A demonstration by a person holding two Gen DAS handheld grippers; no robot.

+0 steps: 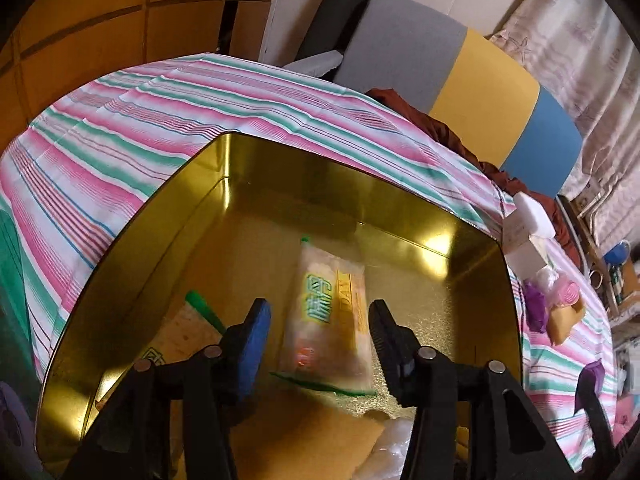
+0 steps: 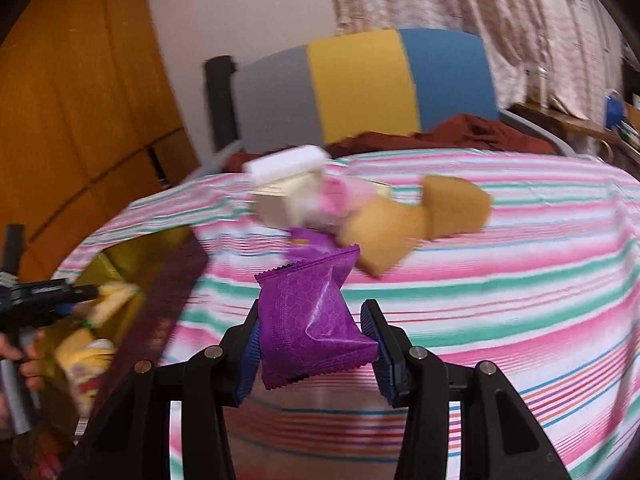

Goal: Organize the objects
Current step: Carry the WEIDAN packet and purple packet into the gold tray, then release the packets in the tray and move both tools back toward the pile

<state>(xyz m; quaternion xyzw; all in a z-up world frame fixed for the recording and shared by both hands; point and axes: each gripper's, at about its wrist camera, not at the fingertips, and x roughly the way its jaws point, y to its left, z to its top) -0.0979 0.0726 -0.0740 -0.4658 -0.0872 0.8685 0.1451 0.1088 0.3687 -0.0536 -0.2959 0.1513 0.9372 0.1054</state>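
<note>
Your bench (image 2: 520,280) wears a pink-and-green striped cloth. Nearest, your right claw (image 2: 316,340) pinches a purple packet (image 2: 316,316), lifted clear of the cloth. Your left claw (image 1: 320,328) hangs parted over the gold tin (image 1: 400,200); a snack packet (image 1: 332,308) seems released below. Farther off, sponges (image 2: 456,204) and a white box (image 2: 288,168) await sorting.

black gripper (image 1: 320,336), blue pads (image 1: 254,340), silver pivots
</note>
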